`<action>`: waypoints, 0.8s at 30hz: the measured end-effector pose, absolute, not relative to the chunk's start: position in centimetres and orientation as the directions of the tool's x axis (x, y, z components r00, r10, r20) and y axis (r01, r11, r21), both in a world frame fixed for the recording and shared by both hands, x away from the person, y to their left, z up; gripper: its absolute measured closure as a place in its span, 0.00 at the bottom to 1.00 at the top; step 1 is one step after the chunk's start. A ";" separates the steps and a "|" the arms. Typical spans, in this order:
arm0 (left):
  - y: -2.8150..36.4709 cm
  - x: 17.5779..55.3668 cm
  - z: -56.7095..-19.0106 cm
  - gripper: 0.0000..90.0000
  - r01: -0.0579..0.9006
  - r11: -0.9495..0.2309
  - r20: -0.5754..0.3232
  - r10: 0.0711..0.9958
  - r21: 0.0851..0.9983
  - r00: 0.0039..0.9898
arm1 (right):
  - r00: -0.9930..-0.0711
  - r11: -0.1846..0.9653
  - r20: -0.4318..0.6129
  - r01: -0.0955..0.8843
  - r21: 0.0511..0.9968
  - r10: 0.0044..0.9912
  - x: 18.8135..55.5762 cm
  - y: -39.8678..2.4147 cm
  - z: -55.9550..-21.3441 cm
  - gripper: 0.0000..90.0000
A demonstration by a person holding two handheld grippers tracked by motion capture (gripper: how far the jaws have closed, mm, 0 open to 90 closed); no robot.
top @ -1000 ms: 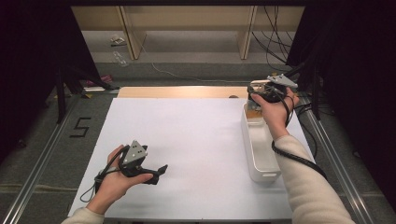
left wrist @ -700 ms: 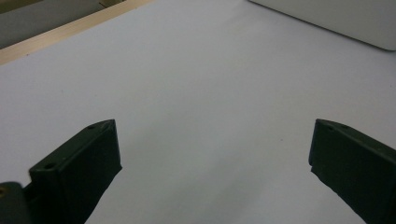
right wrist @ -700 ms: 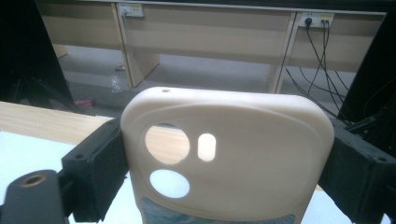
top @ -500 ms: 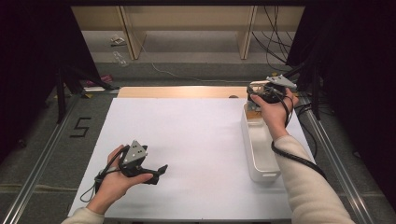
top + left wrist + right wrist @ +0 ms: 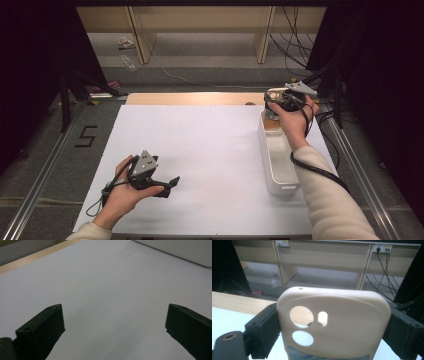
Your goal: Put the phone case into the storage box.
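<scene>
A: Right gripper (image 5: 332,322) — state?
B: Jaws clamped on a cream phone case (image 5: 334,325), held above the white bin's (image 5: 278,165) far end.
A: Left gripper (image 5: 113,322)?
B: Jaws apart — nothing between them, low over the white table (image 5: 200,150).

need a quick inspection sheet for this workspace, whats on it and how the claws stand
surface: white sheet over a wooden table, bare in the middle
job's things: cream soft phone case with camera cutouts, held above the far end of the long white plastic tray
clutter: nothing seen
grippers: right claw shut on the case's sides; left claw open, holding nothing, low over the sheet
cables: black cable trailing along right sleeve
surroundings: wooden shelving, floor wires
</scene>
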State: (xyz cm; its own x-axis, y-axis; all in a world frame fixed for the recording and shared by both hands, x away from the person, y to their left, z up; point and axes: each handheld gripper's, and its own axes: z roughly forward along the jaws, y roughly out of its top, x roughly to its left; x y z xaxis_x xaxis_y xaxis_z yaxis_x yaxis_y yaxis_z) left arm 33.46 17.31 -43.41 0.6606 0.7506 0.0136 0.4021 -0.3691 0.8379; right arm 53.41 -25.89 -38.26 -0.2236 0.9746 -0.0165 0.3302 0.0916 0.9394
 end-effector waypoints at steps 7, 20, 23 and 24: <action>17.3 33.5 -43.4 0.01 0.402 -0.369 0.014 0.750 0.838 0.661 | -0.224 0.090 -0.014 0.333 0.939 0.974 53.4 -25.9 -38.3 0.13; 17.3 33.4 -43.4 0.01 0.402 -0.371 0.014 0.749 0.837 0.662 | -0.225 0.091 -0.013 0.337 0.937 0.974 53.4 -26.0 -38.5 0.13; 17.3 33.5 -43.4 0.01 0.402 -0.371 0.015 0.750 0.837 0.661 | -0.225 0.090 -0.012 0.339 0.937 0.974 53.4 -26.0 -38.5 0.13; 17.3 33.5 -43.4 0.01 0.402 -0.371 0.015 0.750 0.837 0.661 | -0.225 0.090 -0.012 0.339 0.937 0.974 53.4 -26.0 -38.5 0.13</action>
State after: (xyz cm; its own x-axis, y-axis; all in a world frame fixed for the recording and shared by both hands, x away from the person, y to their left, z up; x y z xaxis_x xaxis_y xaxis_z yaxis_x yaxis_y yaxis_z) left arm 33.46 17.29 -43.39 0.6611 0.7501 0.0154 0.4016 -0.3712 0.8372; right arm 53.36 -26.00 -38.54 -0.2247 0.9744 -0.0124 0.3388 0.0901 0.9365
